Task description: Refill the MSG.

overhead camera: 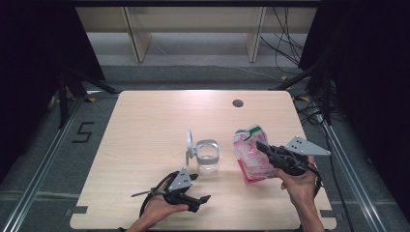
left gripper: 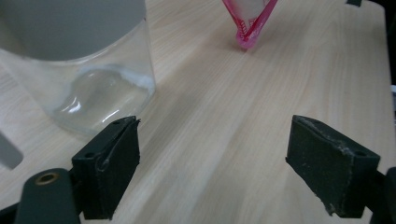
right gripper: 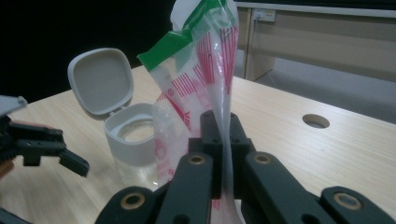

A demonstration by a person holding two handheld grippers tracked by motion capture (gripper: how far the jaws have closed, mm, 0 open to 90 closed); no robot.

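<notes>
A pale wooden desk (overhead camera: 145, 121) with a round dark cable hole (overhead camera: 237, 103) near its far edge carries a clear glass jar (overhead camera: 208, 157) with a grey collar and a grey hinged lid (overhead camera: 189, 141) flipped open and standing upright at the jar's left. The jar sits near the middle of the desk, toward the person's side; in the left gripper view its clear wall and thick base (left gripper: 100, 100) fill the upper left, just beyond the left jaw.

The right tongs (overhead camera: 263, 146), held in the person's right hand (overhead camera: 300, 181), are closed tight on a thin clear plastic bag with pink-red print and a green top strip (overhead camera: 251, 154). The bag stands upright to the right of the jar, near it but apart, its bottom corner (left gripper: 247, 39) resting on the desk. In the right gripper view the jaws pinch a narrow fold of the bag (right gripper: 205, 70), which rises above them, with the open jar (right gripper: 135, 140) just behind on the left.

The left tongs (overhead camera: 200, 188), in the left hand (overhead camera: 162, 205), sit low over the desk in front of the jar, jaws spread wide apart and holding nothing
</notes>
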